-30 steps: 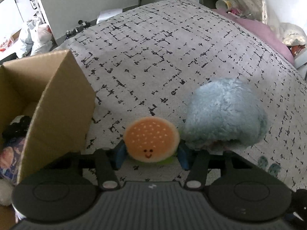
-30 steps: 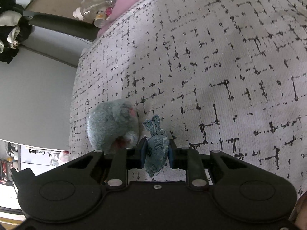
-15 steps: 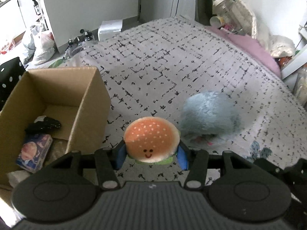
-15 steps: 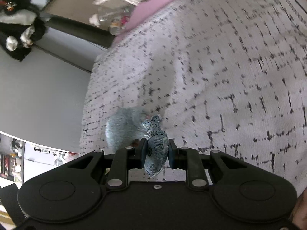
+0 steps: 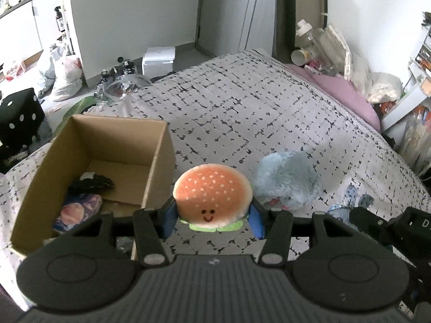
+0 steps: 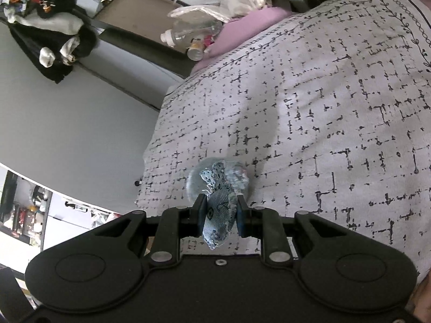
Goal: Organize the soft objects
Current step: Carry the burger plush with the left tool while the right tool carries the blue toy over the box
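Observation:
My left gripper (image 5: 212, 216) is shut on a plush hamburger (image 5: 212, 195) with a smiling face, held above the bed, right of an open cardboard box (image 5: 159, 148). The box holds a black item (image 5: 91, 183) and a printed soft pack (image 5: 78, 211). A fluffy blue-grey plush (image 5: 287, 181) lies on the bedspread to the right. My right gripper (image 6: 219, 215) is shut on a small blue patterned fabric fish (image 6: 219, 215), held above the bed; the fluffy plush (image 6: 239, 177) shows behind it. The fish (image 5: 350, 196) and right gripper also show in the left wrist view.
The bed has a grey bedspread with black dashes (image 5: 256, 113) and a purple pillow (image 5: 347, 94) at its far end. Bottles and bags (image 5: 317, 45) stand beyond the pillow. Floor clutter and a black dotted cube (image 5: 18, 115) lie left of the bed.
Both grippers have risen away from the bed with their toys. The left view now looks down into the box; the fluffy plush looks smaller in both views.

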The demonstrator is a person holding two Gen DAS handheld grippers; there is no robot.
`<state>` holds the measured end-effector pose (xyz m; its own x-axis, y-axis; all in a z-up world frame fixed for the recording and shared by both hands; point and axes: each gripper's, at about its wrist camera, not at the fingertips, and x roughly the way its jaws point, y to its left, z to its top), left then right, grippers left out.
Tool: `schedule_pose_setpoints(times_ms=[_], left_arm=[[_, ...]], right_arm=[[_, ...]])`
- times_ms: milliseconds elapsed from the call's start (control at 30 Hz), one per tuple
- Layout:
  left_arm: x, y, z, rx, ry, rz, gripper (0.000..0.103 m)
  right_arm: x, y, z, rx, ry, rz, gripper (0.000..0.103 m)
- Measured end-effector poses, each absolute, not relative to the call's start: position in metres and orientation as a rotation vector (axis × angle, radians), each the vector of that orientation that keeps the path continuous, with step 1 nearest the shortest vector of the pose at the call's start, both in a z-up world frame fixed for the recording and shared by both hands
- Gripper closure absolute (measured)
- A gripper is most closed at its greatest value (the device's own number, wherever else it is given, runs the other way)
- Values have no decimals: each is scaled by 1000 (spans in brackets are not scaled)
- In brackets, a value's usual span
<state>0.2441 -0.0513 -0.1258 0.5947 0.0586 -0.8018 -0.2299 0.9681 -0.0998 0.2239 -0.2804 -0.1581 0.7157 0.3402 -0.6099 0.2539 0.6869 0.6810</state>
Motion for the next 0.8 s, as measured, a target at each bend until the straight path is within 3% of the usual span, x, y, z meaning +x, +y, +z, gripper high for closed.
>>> schedule_pose_setpoints(times_ms=[800], left_arm=[[200, 26, -87, -291, 846, 256, 50]], right_arm=[[210, -224, -128, 691, 761, 206, 81]])
